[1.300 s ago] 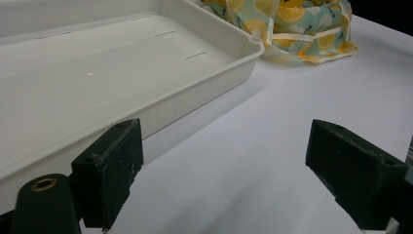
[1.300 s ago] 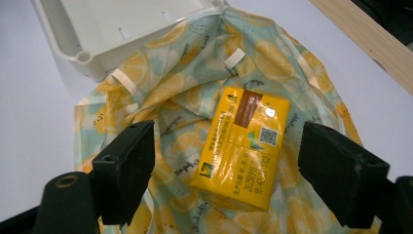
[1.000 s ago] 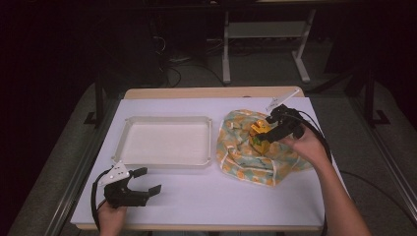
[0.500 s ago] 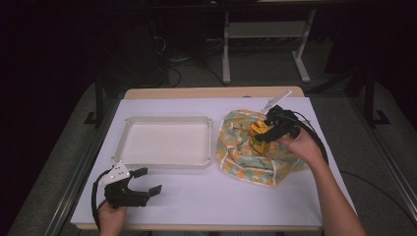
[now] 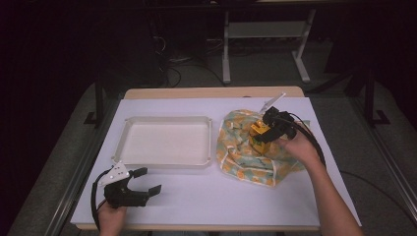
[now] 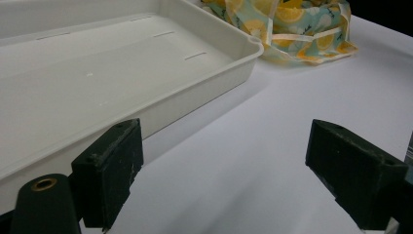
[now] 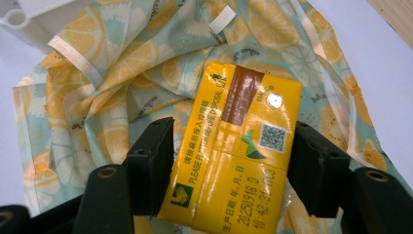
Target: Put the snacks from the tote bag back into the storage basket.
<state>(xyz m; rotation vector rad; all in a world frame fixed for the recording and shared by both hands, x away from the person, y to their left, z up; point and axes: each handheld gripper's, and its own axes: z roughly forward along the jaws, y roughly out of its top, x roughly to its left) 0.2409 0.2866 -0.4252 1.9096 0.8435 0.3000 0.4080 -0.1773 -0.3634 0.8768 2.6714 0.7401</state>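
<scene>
- High view: the right gripper has just been closing its jaws around a yellow pack that sits on the crumpled lemon-print cloth bag. The left gripper rests well apart from all this, jaws spread with nothing between them, just short of the white tray.
- Left gripper view: both black jaws stand wide over the bare white table; the tray's rim runs just beyond the left jaw, and a corner of the bag lies farther ahead.
- Right gripper view: the pack sits squarely between the jaws, both pads against its long sides, so it appears grasped. Judging by the glossy film wrap and soft edges, it is probably light, a little squashy and slippery; a moderate squeeze across the narrow width, near the middle as here, should hold it without crushing. The cloth beneath is limp and could snag.
</scene>
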